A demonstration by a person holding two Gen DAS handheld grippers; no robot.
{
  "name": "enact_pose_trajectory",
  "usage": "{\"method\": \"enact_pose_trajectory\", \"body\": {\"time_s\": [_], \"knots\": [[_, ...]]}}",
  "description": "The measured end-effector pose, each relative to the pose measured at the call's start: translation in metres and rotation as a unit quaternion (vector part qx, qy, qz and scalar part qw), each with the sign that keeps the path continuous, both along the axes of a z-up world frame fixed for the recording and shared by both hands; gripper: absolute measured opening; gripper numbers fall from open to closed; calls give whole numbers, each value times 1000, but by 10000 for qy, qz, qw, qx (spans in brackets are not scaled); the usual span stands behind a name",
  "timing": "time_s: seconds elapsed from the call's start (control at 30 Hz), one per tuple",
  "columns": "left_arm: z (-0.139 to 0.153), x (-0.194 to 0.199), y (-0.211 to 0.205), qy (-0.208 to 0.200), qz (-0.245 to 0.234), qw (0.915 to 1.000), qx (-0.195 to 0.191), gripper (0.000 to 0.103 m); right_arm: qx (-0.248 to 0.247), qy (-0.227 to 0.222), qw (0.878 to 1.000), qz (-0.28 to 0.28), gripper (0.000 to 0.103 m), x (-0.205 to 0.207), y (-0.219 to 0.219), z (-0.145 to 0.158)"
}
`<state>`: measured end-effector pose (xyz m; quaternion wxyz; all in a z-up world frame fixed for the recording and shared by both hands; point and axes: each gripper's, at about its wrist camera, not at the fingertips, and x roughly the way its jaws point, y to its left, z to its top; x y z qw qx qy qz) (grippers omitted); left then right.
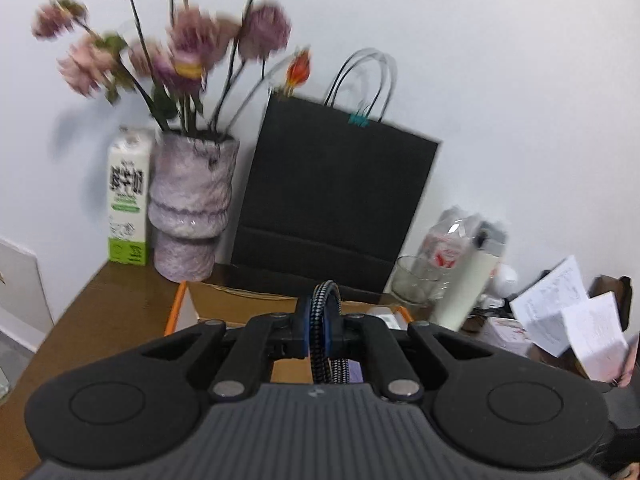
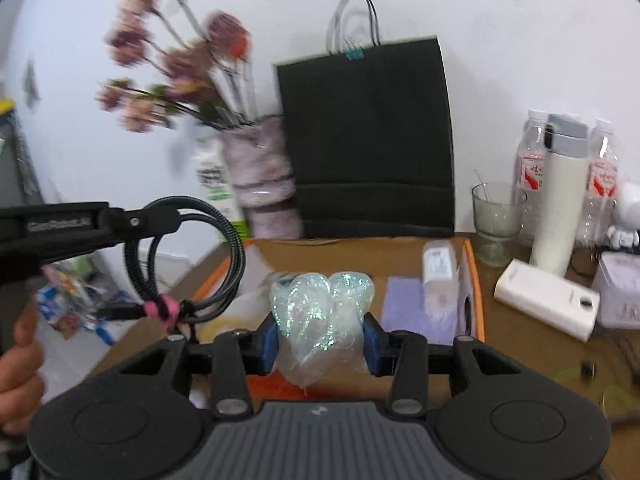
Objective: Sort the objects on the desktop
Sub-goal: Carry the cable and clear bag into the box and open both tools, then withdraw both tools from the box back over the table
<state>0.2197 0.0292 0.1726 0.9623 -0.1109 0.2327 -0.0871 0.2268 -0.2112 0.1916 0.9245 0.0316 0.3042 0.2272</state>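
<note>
Little can be read, since blur softens most print. The milk carton (image 1: 129, 196), at the left of the left wrist view beside the vase, carries large dark characters down its white face and a green band at the foot with small print, none of it legible. In the right wrist view, raised lettering runs along the black arm of the left gripper (image 2: 160, 222) at the left edge, too smeared to spell out. The water bottles (image 2: 532, 168) at the right bear red and white labels with unreadable characters.
</note>
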Motion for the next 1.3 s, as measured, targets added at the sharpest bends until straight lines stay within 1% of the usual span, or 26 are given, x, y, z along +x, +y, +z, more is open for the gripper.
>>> {"method": "enact_pose_trajectory", "body": {"time_s": [0.1,0.2,0.27,0.33,0.43,0.5,0.53,0.57,0.6,0.63,0.67,0.7,0.73,0.77,0.8,0.83,0.87,0.9,1.03,1.1,1.17,1.23,1.3], "knots": [[-16,48,-3,327,129,9994,53,7,-208,220,9993,-205,40,57,16,-7],[-39,92,-2,696,216,9973,81,7,-124,588,9978,-264,40,106,27,-23],[-58,121,3,1060,231,9940,120,7,-272,752,9961,-386,40,135,38,-35],[-78,142,12,1385,364,9896,102,7,-479,899,9937,-459,40,158,48,-50],[-102,155,19,1619,289,9860,257,7,-741,1110,9898,-491,41,182,60,-74],[-112,155,22,1595,366,9860,316,9,-833,1160,9885,-494,44,192,66,-87],[-116,154,23,1569,383,9860,416,12,-820,1175,9884,-498,45,196,66,-92],[-119,155,24,1563,400,9858,471,23,-760,1188,9886,-524,46,197,65,-96],[-121,156,26,1598,431,9851,466,31,-701,1157,9892,-564,53,198,64,-98],[-121,158,29,1640,447,9847,384,51,-648,1198,9888,-609,56,199,64,-98],[-119,157,32,1575,463,9860,296,66,-550,1253,9888,-598,60,199,63,-98],[-115,156,33,1479,475,9873,325,72,-467,1289,9890,-564,64,198,62,-97],[-110,153,32,1408,486,9878,463,79,-433,1311,9890,-539,65,196,61,-95],[-104,151,30,1388,487,9876,546,84,-450,1309,9889,-545,68,194,61,-92],[-98,148,31,1372,463,9879,559,86,-481,1276,9889,-583,70,191,60,-86],[-91,143,31,1372,423,9882,540,90,-481,1240,9892,-613,71,189,59,-79],[-85,139,31,1395,421,9878,554,95,-457,1195,9897,-641,75,185,57,-71],[-78,135,31,1418,474,9870,598,96,-430,1167,9899,-675,78,180,54,-62],[-52,111,32,1436,708,9845,714,103,-437,1045,9903,-807,83,154,43,-30],[-45,102,32,1520,773,9822,783,103,-512,995,9902,-837,86,139,38,-18],[-41,86,30,1647,791,9790,901,103,-593,964,9900,-845,86,121,33,-9],[-43,64,27,1666,766,9776,1030,103,-656,923,9903,-800,87,100,29,-6],[-49,43,27,1690,866,9755,1110,103,-719,880,9905,-777,88,80,24,-5]]}}
